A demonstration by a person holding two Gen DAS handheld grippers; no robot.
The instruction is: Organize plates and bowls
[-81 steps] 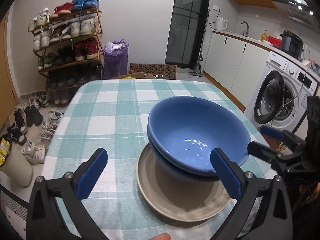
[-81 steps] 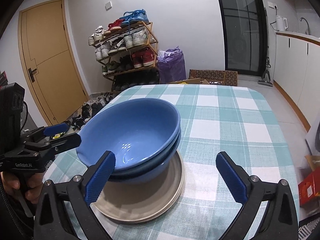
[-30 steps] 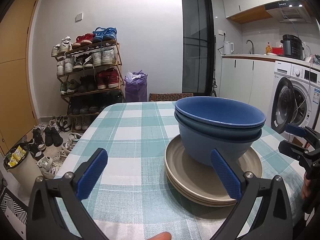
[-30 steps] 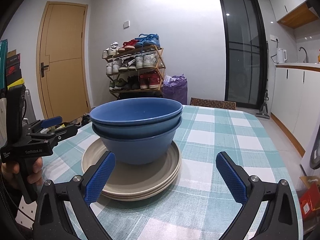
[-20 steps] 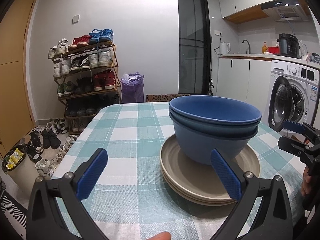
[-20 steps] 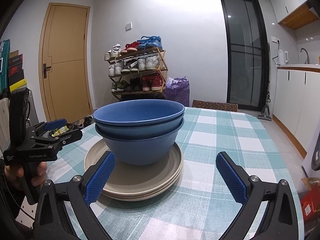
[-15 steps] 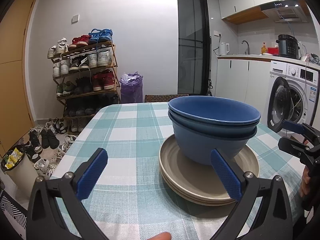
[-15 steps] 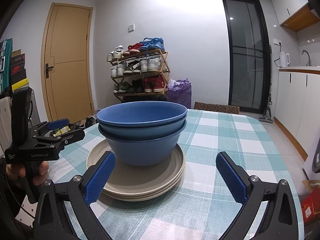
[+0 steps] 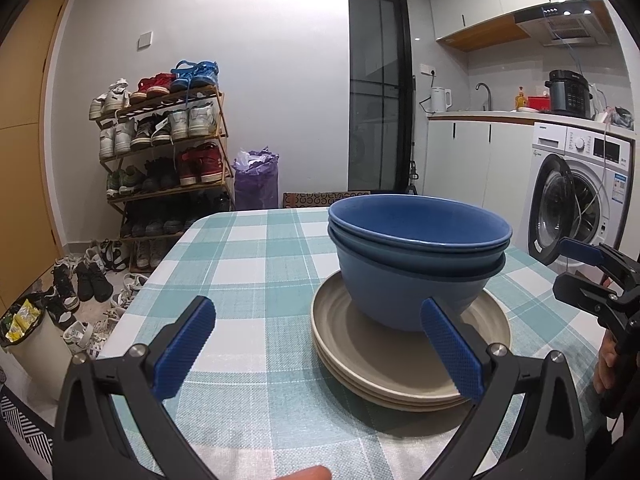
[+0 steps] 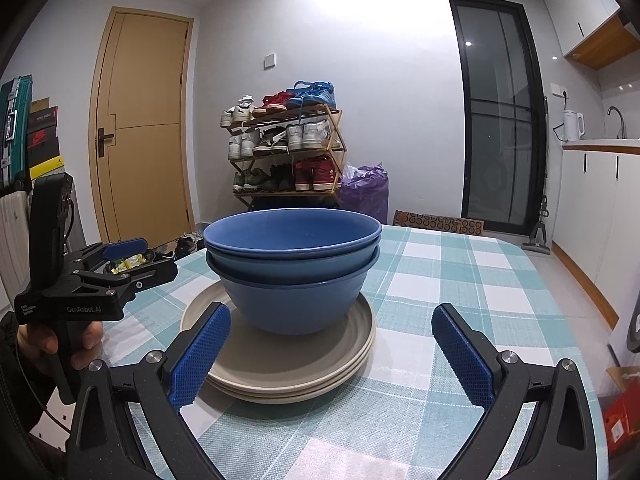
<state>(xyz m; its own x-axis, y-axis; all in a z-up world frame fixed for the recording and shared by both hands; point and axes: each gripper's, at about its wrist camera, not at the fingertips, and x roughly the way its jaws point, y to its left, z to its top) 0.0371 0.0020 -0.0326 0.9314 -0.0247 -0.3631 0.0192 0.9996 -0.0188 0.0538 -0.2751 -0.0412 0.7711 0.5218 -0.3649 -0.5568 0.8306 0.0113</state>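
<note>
Since 2.7 s ago, both cameras have dropped from a high, downward view to near rim height; the stack itself has not moved. Two nested blue bowls [image 9: 416,264] [image 10: 294,268] sit upright on a pile of beige plates [image 9: 404,356] [image 10: 288,364] (three rims visible), on the checked table [image 9: 240,264] [image 10: 460,280]. The left gripper [image 9: 320,348] [image 10: 124,258] is at the stack's left, fingers spread wide and empty. The right gripper [image 10: 330,356] [image 9: 580,268] is at its right, fingers likewise apart, holding nothing. Neither touches the crockery. A shoe rack [image 9: 160,152] [image 10: 286,148] stands against the far wall.
</note>
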